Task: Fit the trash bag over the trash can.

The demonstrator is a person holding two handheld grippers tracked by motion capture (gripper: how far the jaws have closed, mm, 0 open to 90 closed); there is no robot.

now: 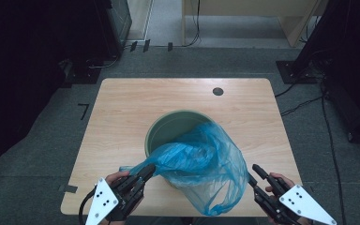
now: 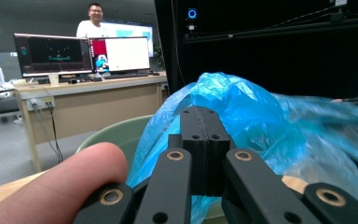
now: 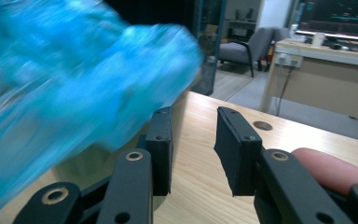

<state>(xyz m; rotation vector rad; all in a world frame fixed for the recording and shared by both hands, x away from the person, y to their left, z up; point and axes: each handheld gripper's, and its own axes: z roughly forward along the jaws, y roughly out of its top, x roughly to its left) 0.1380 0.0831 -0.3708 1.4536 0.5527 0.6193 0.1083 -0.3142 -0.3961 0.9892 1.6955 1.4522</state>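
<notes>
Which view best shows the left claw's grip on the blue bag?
The left gripper view: the left claw is shut on the blue bag. The high view shows that grip small, beside the green bin. The right gripper view shows the bag blurred.

Your bag [image 3: 70, 88] smeared by motion blur in the right gripper view, its near side hiding the bin's [image 1: 168, 129] front rim from above, your hands cut off at the bottom edge, bag edge hidden between your left gripper's [image 2: 207, 135] fingers
</notes>
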